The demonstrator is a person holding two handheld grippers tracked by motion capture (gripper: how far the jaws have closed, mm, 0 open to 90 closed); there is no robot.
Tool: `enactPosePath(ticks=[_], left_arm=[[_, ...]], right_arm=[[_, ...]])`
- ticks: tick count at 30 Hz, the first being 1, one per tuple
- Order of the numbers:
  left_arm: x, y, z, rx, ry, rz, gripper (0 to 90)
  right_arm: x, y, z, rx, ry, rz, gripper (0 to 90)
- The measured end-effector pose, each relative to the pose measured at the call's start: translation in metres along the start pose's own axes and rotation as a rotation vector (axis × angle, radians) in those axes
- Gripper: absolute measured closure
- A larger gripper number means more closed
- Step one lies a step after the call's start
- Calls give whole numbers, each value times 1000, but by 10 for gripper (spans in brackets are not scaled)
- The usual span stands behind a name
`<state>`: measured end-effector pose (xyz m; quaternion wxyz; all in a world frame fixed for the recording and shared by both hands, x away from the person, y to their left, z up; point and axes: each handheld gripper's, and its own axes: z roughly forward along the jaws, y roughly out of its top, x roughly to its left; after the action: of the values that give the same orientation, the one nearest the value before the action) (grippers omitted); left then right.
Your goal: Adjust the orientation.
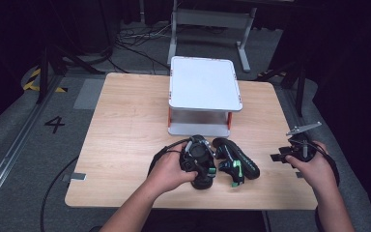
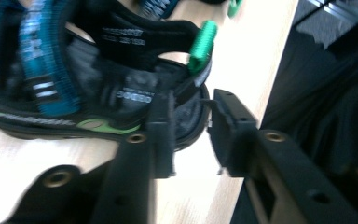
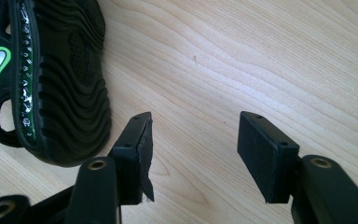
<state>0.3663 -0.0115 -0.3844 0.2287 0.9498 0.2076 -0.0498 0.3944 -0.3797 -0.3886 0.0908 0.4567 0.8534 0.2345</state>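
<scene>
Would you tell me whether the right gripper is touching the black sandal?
Apart. The right gripper view shows the right gripper open over bare table, wood visible between it and the sandal.

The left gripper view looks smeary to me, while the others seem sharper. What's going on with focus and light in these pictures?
Left gripper view: the sandal and the black jaws are soft with motion blur, the table pale and washed out. Right gripper view: crisp, with sharp wood grain and glints on the sandal's sole. High view: the table is lit, the floor around it dark, and the picture is slightly grainy.
</scene>
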Motion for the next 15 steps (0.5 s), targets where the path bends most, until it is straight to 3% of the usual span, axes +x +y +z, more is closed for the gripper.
enactPosePath(ticks=[8, 9, 10, 15], left_arm=[[13, -13, -31, -58, 79, -70, 551], [17, -18, -40, -65, 116, -98, 541], [17, -18, -40, -65, 116, -98, 524], [28, -33, -58, -59, 227, -161, 477]], right_arm=[[2, 1, -2, -6, -1, -6, 464], [3, 2, -2, -8, -4, -17, 463], [4, 2, -2, -8, -5, -21, 463], [11, 5, -3, -14, -4, -38, 462]])
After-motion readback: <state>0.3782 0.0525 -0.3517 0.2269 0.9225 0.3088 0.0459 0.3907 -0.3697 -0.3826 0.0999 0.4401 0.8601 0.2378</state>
